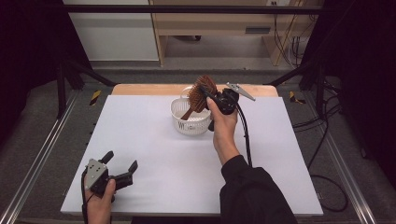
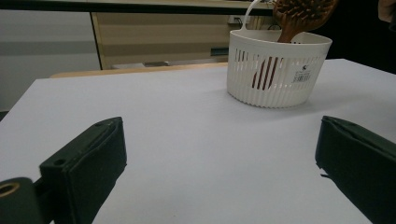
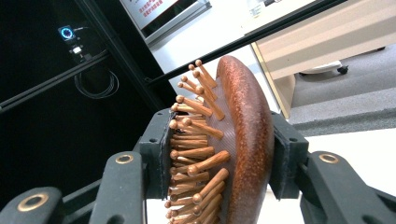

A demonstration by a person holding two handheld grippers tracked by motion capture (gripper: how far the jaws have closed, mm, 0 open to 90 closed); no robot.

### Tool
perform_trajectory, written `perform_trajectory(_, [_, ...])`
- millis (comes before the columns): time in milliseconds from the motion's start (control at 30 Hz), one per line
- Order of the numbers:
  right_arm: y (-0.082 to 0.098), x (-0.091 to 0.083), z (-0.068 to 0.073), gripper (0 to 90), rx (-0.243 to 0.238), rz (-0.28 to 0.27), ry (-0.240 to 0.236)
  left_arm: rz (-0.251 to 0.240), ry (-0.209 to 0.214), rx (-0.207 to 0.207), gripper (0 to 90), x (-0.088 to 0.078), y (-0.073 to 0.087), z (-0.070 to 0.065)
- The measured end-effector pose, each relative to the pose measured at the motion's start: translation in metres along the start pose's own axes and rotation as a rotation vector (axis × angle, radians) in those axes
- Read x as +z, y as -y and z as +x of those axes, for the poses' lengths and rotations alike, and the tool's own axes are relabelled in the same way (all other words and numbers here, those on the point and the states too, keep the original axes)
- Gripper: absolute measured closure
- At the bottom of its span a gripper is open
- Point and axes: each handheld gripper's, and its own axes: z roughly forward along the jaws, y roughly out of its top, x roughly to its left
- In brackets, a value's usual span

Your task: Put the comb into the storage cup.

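A brown wooden hairbrush (image 1: 200, 94) with round-tipped pegs stands with its handle down inside a white slotted basket (image 1: 180, 119) at the far middle of the table. My right gripper (image 1: 205, 91) is shut on the brush's head; in the right gripper view the two black jaws press on the hairbrush (image 3: 243, 140), one on the pegs and one on its smooth back. At the near left corner my left gripper (image 1: 122, 164) rests open with nothing between its jaws. The left gripper view looks across the table at the basket (image 2: 280, 70) with the hairbrush (image 2: 299, 16) rising out of it.
A white sheet (image 1: 154, 158) covers the table, with a wooden edge (image 1: 140, 88) at the far side. Black frame bars and cables (image 1: 322, 140) run along the right. A cabinet and shelving stand behind the table.
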Motion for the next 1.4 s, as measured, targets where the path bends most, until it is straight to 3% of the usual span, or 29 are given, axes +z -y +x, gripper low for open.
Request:
perform_trajectory(767, [0.010, 0.007, 0.002, 50.5, 0.005, 0.003, -0.001, 0.005, 0.003, 0.001, 2.1, 0.001, 0.000, -0.002])
perform_trajectory(1400, [0.018, 0.010, -0.006, 50.4, 0.027, -0.003, 0.012, -0.002, 0.003, -0.002, 2.1, 0.001, 0.000, -0.002])
